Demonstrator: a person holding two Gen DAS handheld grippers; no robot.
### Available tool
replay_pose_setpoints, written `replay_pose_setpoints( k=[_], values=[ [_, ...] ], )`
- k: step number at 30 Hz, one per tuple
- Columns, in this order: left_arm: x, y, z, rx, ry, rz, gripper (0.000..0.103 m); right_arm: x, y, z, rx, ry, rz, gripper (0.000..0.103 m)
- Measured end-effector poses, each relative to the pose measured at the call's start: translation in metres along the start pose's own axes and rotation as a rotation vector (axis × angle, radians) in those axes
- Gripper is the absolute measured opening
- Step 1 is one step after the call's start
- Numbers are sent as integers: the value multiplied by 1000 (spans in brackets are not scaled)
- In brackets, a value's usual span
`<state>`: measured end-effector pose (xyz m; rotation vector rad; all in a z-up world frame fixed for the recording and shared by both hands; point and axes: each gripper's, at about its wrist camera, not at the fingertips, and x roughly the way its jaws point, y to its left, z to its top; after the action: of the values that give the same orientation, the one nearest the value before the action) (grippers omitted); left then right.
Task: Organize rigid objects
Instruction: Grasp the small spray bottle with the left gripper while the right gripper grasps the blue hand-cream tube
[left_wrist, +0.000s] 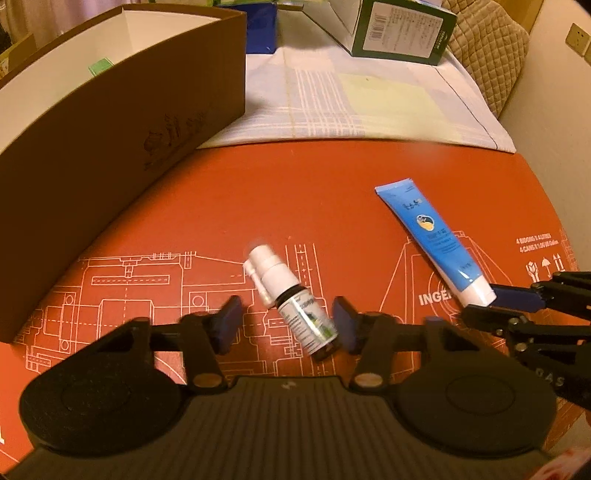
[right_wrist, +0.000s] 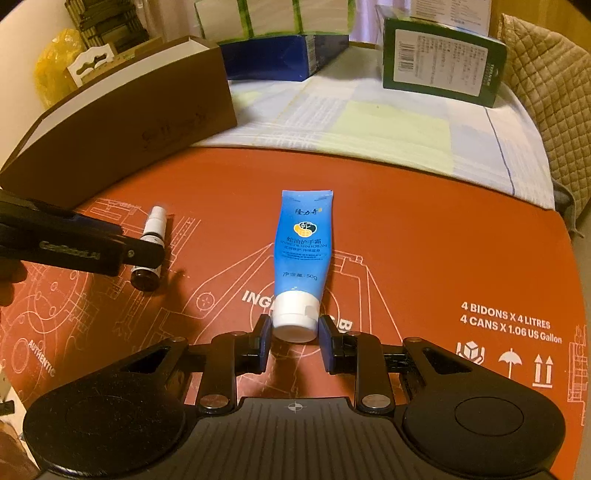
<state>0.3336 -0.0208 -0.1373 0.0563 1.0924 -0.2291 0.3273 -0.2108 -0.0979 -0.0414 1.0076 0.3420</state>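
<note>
Orange-red cardboard printed with white machine drawings (right_wrist: 424, 229) covered the near part of the surface, and both task items lay on it. Nearest the right gripper (right_wrist: 294, 343) was a blue plastic hand-cream tube with a white cap (right_wrist: 304, 240), lying flat with its crimped end pointing away. The gripper's blue pads pressed on either side of the white cap, so it was closed on the tube at the cap end.

To the left lay a small brown glass spray bottle with a white nozzle (left_wrist: 295, 306), tilted on its side with the nozzle pointing away and slightly left. The left gripper (left_wrist: 288, 325) straddled the bottle's lower body – its right pad sat just against the glass, while a clear gap stood between the left pad and the label. Its jaws were partly open and not yet clamped on the bottle. The left wrist view was blurred around the nozzle.

Beyond the bottle, at the left, stood an open brown cardboard box with a white inside (left_wrist: 122, 122) – something small and green showed inside it. Farther back lay a pale checked cloth (right_wrist: 369, 125), with a dark green carton bearing a white label (right_wrist: 439, 62) standing on it.
</note>
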Motion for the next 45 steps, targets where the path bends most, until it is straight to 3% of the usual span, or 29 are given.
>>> replay_pose_setpoints(
  k=[5,12,17,21,29,36,45],
  values=[
    [0,13,-3,-14,5,-11,30,0,-6,1,40,9,26,24],
    [3,13,-2,36,8,-28,30,7,-7,7,55,13,32,35],
    [10,3,0,99,10,-19,30,14,-7,14,47,3,25,35],
    [15,-2,0,116,14,-11,20,17,-7,18,57,-7,25,35],
    [14,-4,-5,114,7,5,20,17,-1,15,11,-19,5,29],
    [9,0,-12,94,16,15,20,14,8,5,-39,-5,40,29],
    [10,1,-8,82,24,17,20,21,11,12,-35,-6,13,32]
  ],
)
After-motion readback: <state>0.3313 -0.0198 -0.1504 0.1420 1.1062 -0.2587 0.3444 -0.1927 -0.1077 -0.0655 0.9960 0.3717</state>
